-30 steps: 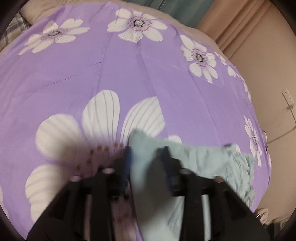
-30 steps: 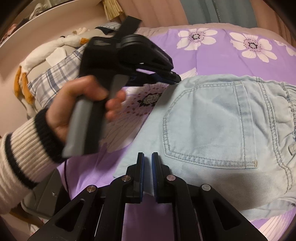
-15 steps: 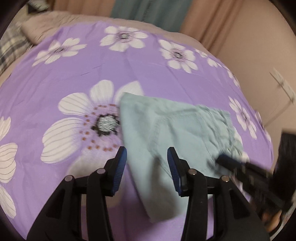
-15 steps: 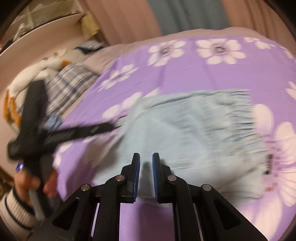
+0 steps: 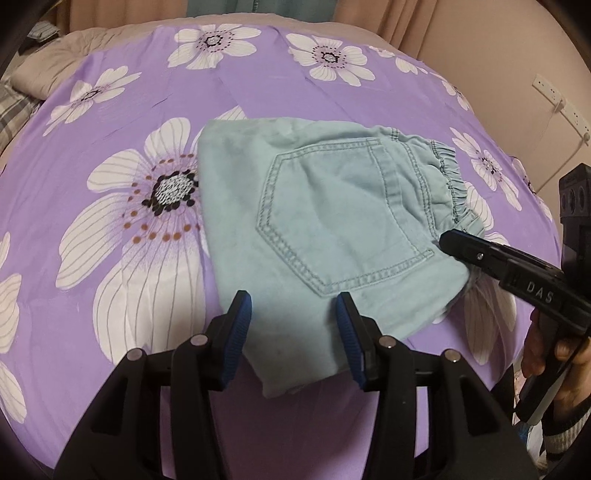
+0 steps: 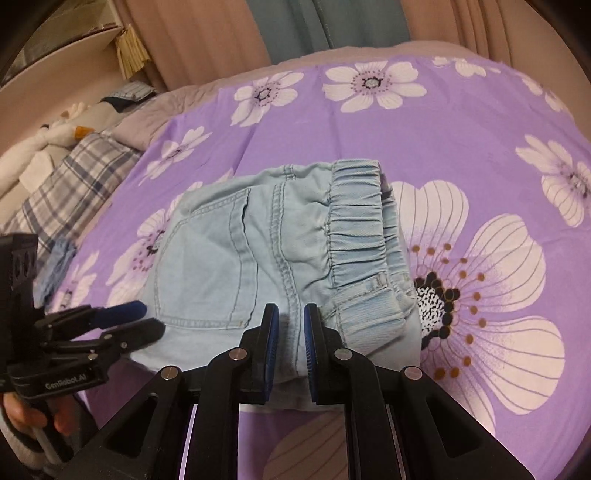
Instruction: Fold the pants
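The light blue denim pants (image 5: 332,221) lie folded into a compact bundle on the purple flowered bedspread (image 5: 110,110), back pocket up and elastic waistband at one end; they also show in the right wrist view (image 6: 236,266). My left gripper (image 5: 291,321) is open and empty, hovering just off the bundle's near edge. It also shows in the right wrist view (image 6: 144,319). My right gripper (image 6: 290,332) is slightly open and empty, over the near edge by the waistband. It also shows in the left wrist view (image 5: 448,240).
A plaid pillow (image 6: 66,192) and white bedding (image 6: 48,144) lie at the bed's left side. Curtains (image 6: 295,29) hang behind the bed. A wall with a power strip (image 5: 557,99) is on the right.
Both grippers have pulled back from the pants. The left gripper has let go of the fabric and stands open. The right gripper's jaws have opened a little.
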A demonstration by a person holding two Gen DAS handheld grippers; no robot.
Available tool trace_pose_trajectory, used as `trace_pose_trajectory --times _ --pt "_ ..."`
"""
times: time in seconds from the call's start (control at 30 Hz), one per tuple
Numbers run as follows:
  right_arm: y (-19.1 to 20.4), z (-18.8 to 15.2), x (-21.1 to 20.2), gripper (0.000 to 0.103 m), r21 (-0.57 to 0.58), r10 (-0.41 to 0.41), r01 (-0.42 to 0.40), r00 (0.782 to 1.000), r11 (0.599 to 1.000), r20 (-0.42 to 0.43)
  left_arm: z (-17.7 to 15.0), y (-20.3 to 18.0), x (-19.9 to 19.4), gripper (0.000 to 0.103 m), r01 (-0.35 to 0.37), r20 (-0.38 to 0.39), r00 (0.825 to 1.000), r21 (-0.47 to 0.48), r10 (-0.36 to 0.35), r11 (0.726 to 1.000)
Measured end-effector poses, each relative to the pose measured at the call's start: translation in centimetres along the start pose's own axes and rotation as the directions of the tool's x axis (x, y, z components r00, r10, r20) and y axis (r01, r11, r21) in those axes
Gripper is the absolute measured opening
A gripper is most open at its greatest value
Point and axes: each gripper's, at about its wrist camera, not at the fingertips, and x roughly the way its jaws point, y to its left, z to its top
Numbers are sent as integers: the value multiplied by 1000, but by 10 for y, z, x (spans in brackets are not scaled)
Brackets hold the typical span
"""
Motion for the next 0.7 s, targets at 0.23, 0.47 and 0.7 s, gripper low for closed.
trace_pose_trajectory --times 0.23,0.47,0.7 --pt "6 -7 -10 11 -46 -32 32 999 998 3 -13 10 -7 64 9 1 1000 -59 -9 998" --pt "-3 -10 -15 11 3 -5 5 1000 1000 -9 -19 20 -12 65 52 -2 999 -135 -53 989" --pt "-3 -16 -26 11 -16 -21 20 999 1000 -25 -25 25 -23 65 67 6 998 -155 -67 986"
